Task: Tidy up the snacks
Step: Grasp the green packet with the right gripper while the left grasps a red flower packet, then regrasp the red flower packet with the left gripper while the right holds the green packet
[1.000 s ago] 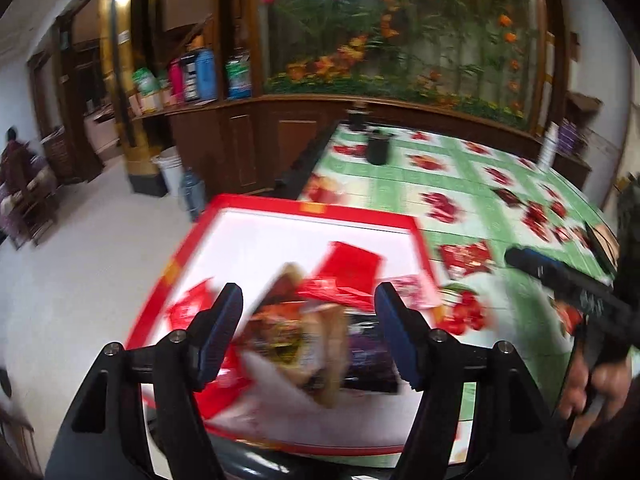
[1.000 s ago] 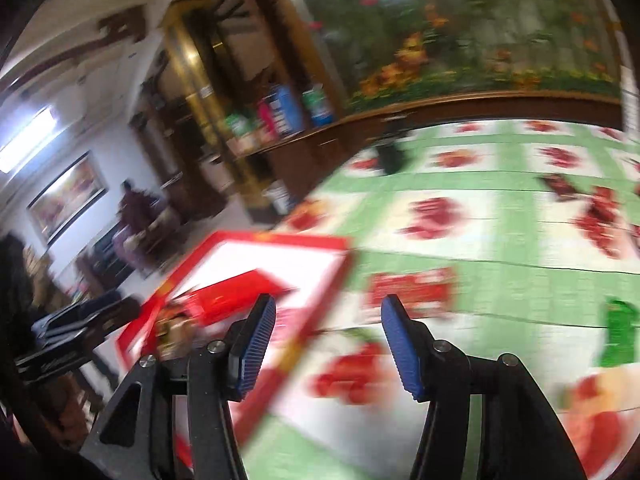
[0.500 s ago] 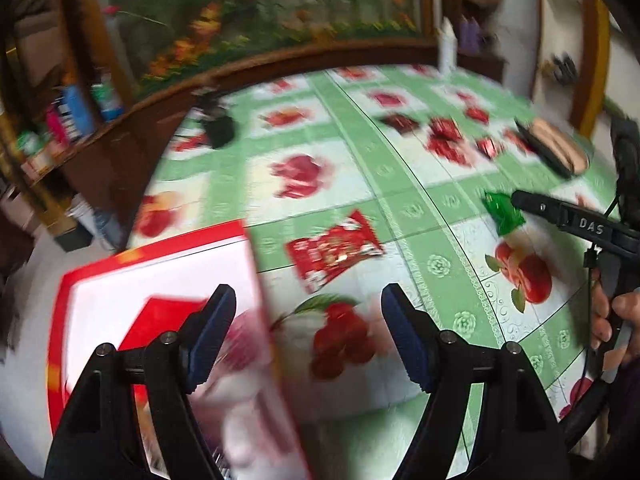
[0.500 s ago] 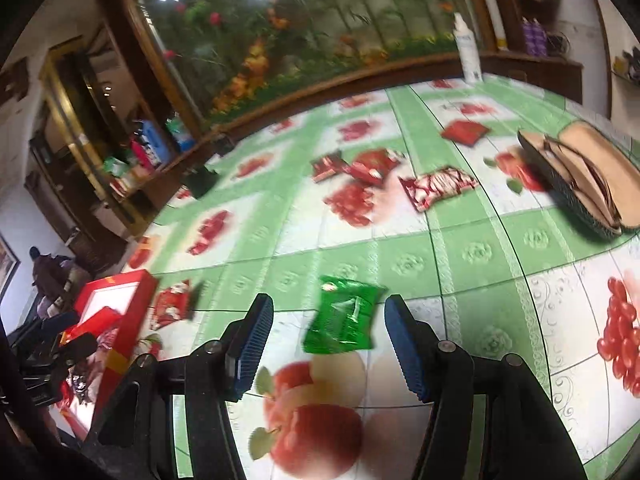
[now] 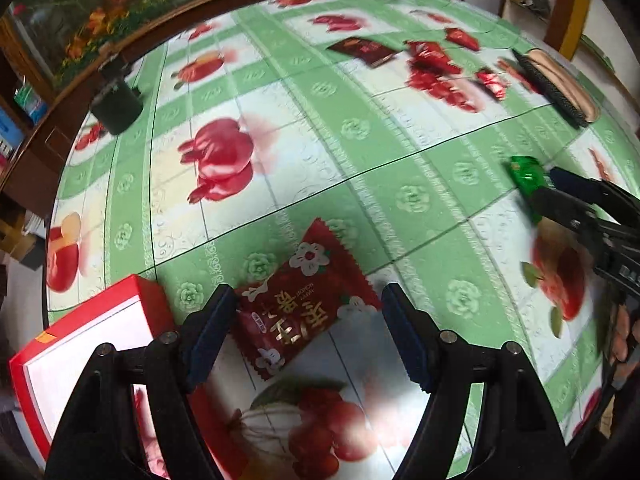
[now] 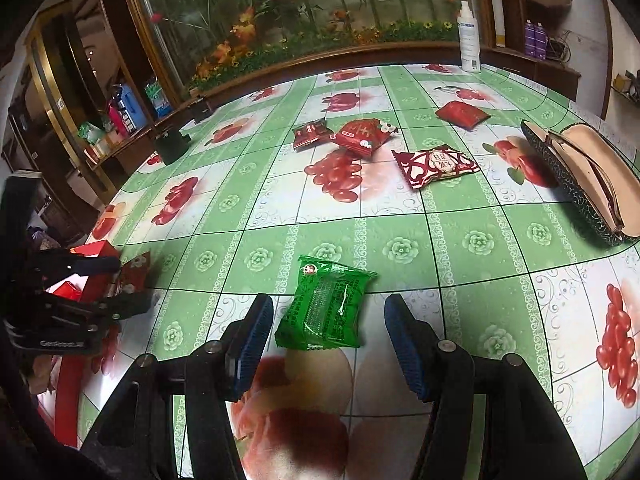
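My left gripper (image 5: pixel 308 336) is open, its fingers on either side of a red snack packet (image 5: pixel 306 300) with gold characters lying flat on the tablecloth. The red-rimmed box (image 5: pixel 80 344) sits just to its left. My right gripper (image 6: pixel 326 344) is open around a green snack packet (image 6: pixel 328 308) on the table; that packet also shows in the left wrist view (image 5: pixel 526 174). Several more red packets lie farther back: a dark one (image 6: pixel 312 132), a bright red one (image 6: pixel 362 134), a patterned one (image 6: pixel 434 166) and a small one (image 6: pixel 462 114).
An open glasses case (image 6: pixel 584 176) lies at the right. A dark cup (image 6: pixel 172 146) stands at the far left of the table, a white spray bottle (image 6: pixel 470 38) at the back edge. The box rim (image 6: pixel 66 384) shows at the left near the table edge.
My left gripper has swung right from over the box to the red packet on the table. My right gripper has moved right and closed in on the green packet. Both stayed open.
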`<state>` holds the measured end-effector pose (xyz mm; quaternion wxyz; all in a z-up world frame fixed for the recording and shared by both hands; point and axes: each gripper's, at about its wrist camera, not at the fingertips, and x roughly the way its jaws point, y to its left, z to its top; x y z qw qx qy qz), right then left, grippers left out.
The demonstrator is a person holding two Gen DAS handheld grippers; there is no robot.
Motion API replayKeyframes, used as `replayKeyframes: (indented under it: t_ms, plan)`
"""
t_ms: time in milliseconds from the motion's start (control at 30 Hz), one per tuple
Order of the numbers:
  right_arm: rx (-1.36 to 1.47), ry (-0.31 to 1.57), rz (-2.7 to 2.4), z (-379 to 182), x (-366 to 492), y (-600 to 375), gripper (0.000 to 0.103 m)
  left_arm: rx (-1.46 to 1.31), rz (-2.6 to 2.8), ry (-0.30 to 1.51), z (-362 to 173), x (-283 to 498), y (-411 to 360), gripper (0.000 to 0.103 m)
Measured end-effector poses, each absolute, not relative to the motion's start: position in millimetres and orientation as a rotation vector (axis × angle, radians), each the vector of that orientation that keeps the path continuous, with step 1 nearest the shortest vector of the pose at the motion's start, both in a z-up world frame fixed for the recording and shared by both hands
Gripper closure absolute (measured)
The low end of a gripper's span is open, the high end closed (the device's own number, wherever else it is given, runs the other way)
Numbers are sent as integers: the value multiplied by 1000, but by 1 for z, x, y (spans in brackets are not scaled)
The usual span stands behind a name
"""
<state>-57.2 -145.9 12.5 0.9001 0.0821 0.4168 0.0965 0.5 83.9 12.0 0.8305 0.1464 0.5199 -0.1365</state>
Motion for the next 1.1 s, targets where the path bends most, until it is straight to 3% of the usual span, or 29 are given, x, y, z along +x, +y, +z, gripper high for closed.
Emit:
replayKeyframes:
  t_ms: [167, 367, 467, 600, 1100]
  plan:
    - [147, 867, 189, 13, -56, -140, 42, 223, -283, 1109, 10, 0, 90, 28]
    - [94, 877, 169, 13, -53, -129, 42, 200, -280, 1100, 12, -10, 86, 47]
    - [74, 880, 151, 13, -52, -126, 45, 215, -278, 1091, 14, -15, 81, 57]
    - [33, 883, 120, 13, -51, -121, 63, 160, -287, 1073, 18, -25, 78, 65]
    - [291, 835, 284, 18, -56, -149, 67, -68, -316, 988, 39, -77, 90, 70]
